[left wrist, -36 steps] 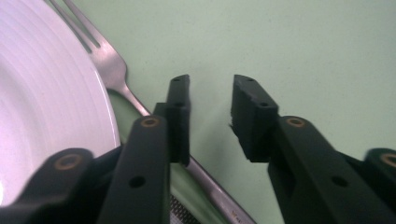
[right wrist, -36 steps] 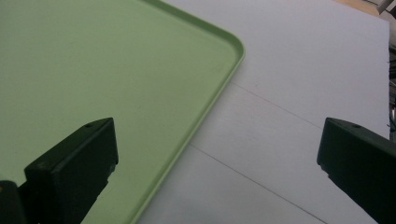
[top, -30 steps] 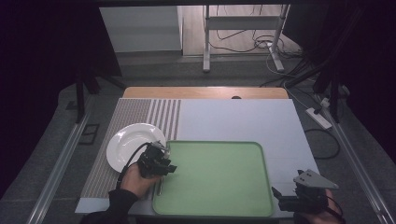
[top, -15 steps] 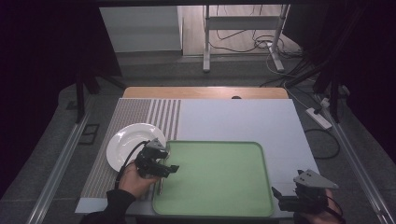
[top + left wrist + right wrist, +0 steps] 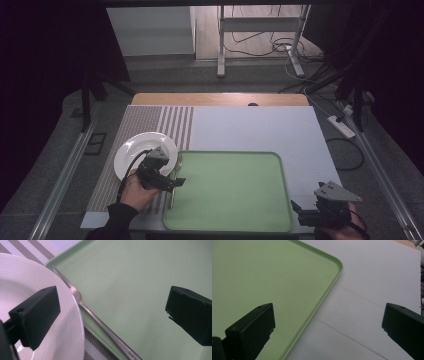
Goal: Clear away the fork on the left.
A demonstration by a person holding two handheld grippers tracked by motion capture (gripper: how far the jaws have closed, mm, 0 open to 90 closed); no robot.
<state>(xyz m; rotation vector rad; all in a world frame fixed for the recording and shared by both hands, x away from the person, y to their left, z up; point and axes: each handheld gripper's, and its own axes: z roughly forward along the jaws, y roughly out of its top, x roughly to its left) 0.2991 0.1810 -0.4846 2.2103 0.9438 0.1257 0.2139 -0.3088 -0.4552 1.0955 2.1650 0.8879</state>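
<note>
Two claws hang over the surface (image 5: 260, 130). The left claw (image 5: 175, 181) hovers over the left edge of the green tray (image 5: 235, 190), its jaws wide apart after just opening, with nothing gripped between them. The fork (image 5: 173, 181) lies directly beneath it along the tray's left rim, tines pointing far, handle near; in the left gripper view the fork (image 5: 100, 322) runs between the spread jaws, free of both, just beside the white plate (image 5: 50, 322). The right claw (image 5: 296, 210) sits at the tray's near right corner, well apart from the fork, jaws likewise spread and empty.
</note>
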